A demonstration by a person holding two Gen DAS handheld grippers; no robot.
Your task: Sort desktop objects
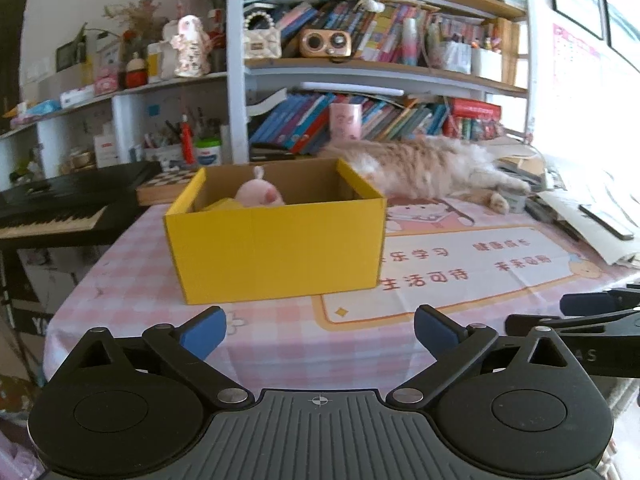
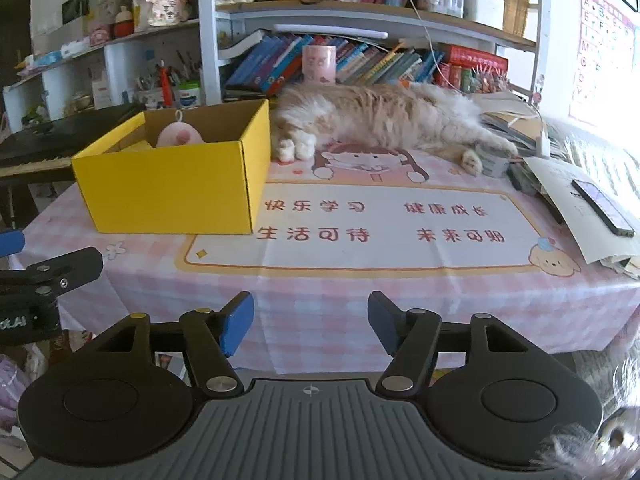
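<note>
Box (image 1: 276, 240) of yellow card sits on my pink checked table (image 1: 280, 344), with a pink plush toy (image 1: 260, 196) inside it. My left gripper (image 1: 320, 330) is spread wide with nothing in it. My right gripper (image 2: 310, 324) is also apart and holds nothing. I see a fluffy cat (image 2: 384, 120) lying just behind the box.

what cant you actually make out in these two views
- Contents of the yellow box: in both views its front wall hides all but the top of a pink plush and a yellow edge.
- Cat's head: hidden behind the box in both views.
- Phone screen: too small, washed out by window glare, right wrist view.
- Book titles on the shelves: blurred.
</note>
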